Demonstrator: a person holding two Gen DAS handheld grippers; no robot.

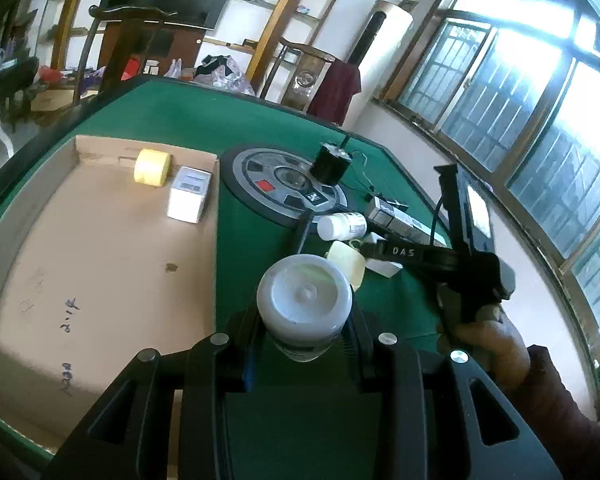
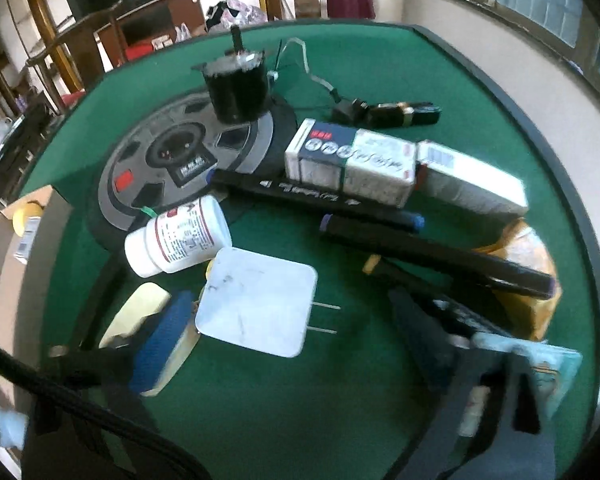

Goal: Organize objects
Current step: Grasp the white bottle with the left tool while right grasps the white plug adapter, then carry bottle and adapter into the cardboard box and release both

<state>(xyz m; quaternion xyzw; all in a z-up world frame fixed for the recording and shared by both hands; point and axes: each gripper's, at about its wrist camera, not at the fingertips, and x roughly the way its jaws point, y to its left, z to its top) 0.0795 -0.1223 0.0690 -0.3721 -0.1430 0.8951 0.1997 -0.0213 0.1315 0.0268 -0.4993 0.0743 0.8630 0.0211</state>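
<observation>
Left gripper (image 1: 304, 344) clamped on white bottle (image 1: 304, 304), best carried level into cardboard box (image 1: 99, 280); right gripper's (image 2: 283, 344) spread unclear.

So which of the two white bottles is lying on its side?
The white bottle with the red-printed label, lying beside the round grey disc. The other bottle is held in the left tool.

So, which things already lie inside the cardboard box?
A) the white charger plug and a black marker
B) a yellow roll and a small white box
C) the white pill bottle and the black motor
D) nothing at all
B: the left wrist view shows the yellow roll and the small white box on the floor of the cardboard box, near its far wall.
</observation>
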